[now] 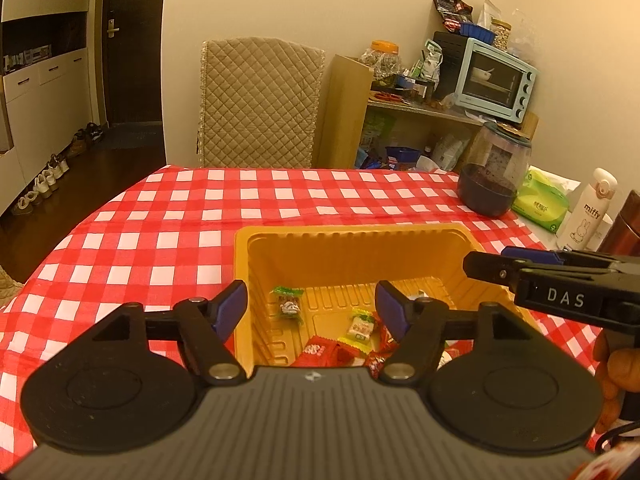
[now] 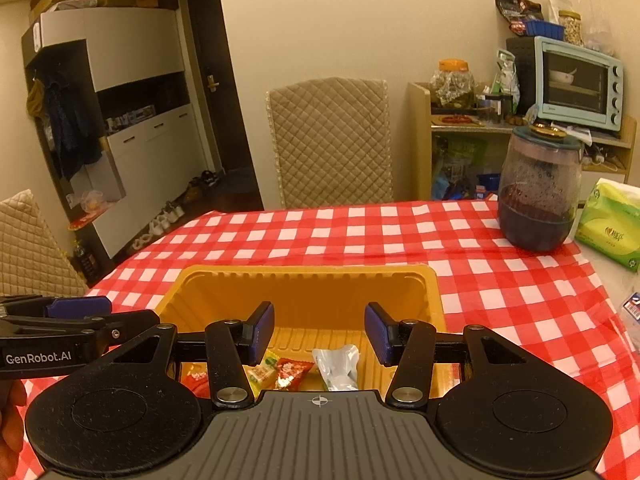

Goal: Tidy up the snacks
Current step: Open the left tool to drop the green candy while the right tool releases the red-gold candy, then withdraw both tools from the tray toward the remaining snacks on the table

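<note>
You held both grippers over the tray's (image 2: 434,280) near edge, left gripper (image 1: 312,308) and right gripper (image 2: 319,334) each spread wide and gripping nothing, so either could drop in for a pick. The snacks (image 1: 362,326) lay loose on the tray floor: green (image 1: 287,302), red (image 2: 292,372) and clear (image 2: 338,364) wrappers. A jar (image 2: 538,196) stood well beyond the tray, likely out of the working area

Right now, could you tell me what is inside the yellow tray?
The yellow tray holds wrapped snacks: a green-wrapped candy, red packets and a clear-wrapped piece. Both grippers' bodies cover its near end, so anything lying there is hidden.
</note>
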Tool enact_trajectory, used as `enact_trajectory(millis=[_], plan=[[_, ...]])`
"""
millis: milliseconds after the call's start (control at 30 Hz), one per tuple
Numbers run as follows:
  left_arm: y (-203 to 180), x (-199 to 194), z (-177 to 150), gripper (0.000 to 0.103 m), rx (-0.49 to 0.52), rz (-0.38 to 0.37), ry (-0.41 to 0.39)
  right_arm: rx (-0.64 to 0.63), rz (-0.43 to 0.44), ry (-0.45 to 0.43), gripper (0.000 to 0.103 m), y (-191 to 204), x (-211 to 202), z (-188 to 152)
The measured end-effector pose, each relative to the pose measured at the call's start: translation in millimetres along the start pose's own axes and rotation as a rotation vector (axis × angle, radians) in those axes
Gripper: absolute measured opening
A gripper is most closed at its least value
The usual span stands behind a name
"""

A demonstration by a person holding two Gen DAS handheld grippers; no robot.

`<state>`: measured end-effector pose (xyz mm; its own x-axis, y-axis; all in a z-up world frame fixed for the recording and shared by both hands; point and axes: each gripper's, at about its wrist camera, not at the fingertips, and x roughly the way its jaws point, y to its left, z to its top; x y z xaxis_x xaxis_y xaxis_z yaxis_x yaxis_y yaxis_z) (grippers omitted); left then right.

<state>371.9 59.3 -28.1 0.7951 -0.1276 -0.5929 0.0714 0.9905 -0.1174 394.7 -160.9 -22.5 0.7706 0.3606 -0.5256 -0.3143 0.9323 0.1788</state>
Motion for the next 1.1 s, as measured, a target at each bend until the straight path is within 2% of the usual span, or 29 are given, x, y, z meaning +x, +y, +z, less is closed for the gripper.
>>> enact_trajectory(millis=[267,633,967,1100], plan=[[-3.9,-17.4,-8.8,0.074,0.008,0.003,-0.006,-0.016,0.000,0.000,0.051,-5.2,-25.5,-14.6],[-5.3,-55.1,-40.9,0.077,0.015,0.005,0.005,-0.097,0.056,0.004,0.051,-2.3,-76.6,-50.3],[-11.7,-84.6,-89.7,0.082,0.027,0.009,0.069,-0.108,0.074,0.087,0.051,-7.0,-101.1,-90.1],[-13.2,-91.4,-102.8,0.087,0.034,0.010,0.084,-0.123,0.104,0.103,0.051,-5.9,-108.7,-101.6]])
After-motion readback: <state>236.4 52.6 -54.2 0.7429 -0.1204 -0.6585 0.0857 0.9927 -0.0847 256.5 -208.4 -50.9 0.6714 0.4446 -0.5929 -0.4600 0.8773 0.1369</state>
